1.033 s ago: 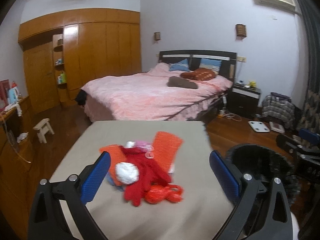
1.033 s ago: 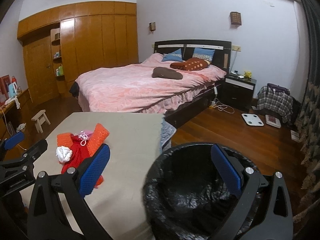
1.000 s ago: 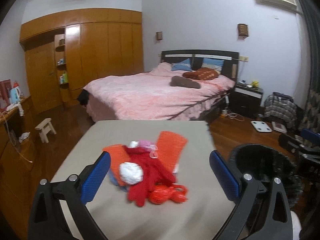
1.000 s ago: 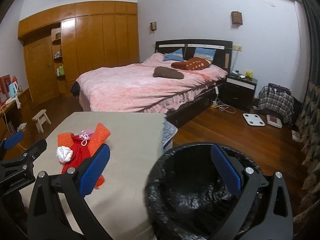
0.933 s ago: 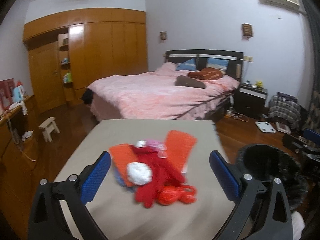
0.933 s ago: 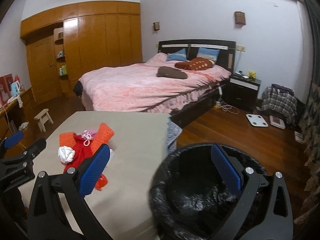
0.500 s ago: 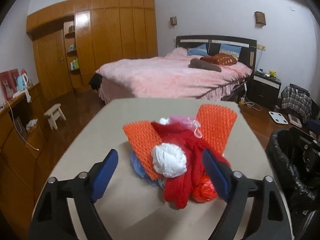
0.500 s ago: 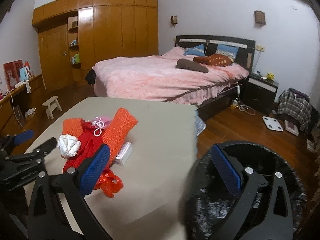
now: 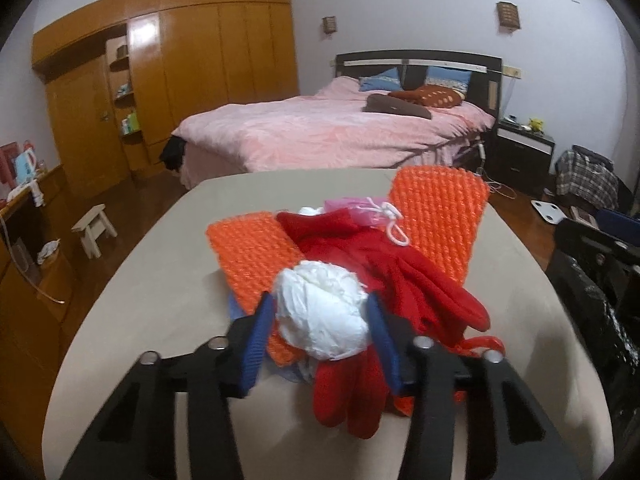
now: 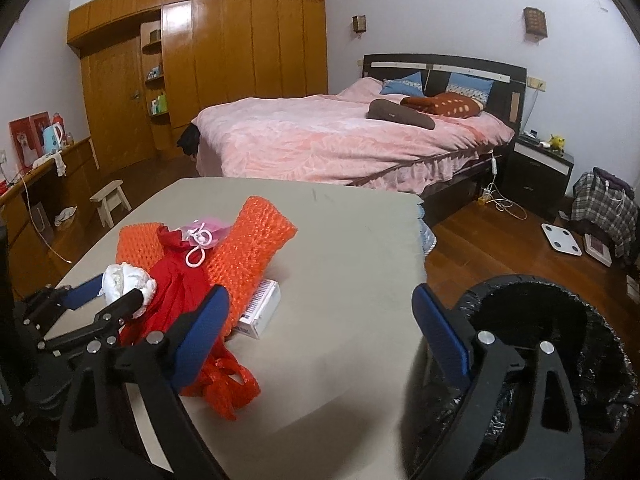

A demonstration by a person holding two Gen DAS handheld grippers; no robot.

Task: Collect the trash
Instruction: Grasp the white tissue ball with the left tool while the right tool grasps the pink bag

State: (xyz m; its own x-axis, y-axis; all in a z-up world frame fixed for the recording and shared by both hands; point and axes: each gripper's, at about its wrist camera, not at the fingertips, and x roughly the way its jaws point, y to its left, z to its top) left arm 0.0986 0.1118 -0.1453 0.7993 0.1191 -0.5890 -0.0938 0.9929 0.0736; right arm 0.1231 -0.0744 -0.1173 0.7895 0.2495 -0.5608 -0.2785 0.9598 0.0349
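Observation:
A pile of trash lies on the beige table (image 9: 160, 300): a white crumpled paper ball (image 9: 320, 320), a red glove (image 9: 392, 268), two orange foam nets (image 9: 252, 256), a pink bag with a white cord (image 9: 360, 206), a red plastic bag (image 10: 228, 384) and a small white box (image 10: 260, 308). My left gripper (image 9: 320, 302) is closing, and its blue pads touch both sides of the paper ball. The right wrist view shows that same grip (image 10: 118, 288) from the side. My right gripper (image 10: 318, 300) hovers open over the bare table, closing slightly with nothing between its fingers.
A bin with a black liner (image 10: 540, 344) stands off the table's right edge, below my right gripper's right finger. Behind the table are a pink bed (image 10: 340, 140), wooden wardrobes (image 10: 220, 60) and a small white stool (image 10: 110, 200). A dresser (image 9: 24, 248) runs along the left.
My left gripper came down and forward onto the pile, and its jaws narrowed around the white paper ball. My right gripper shifted left, from over the bin to over the table.

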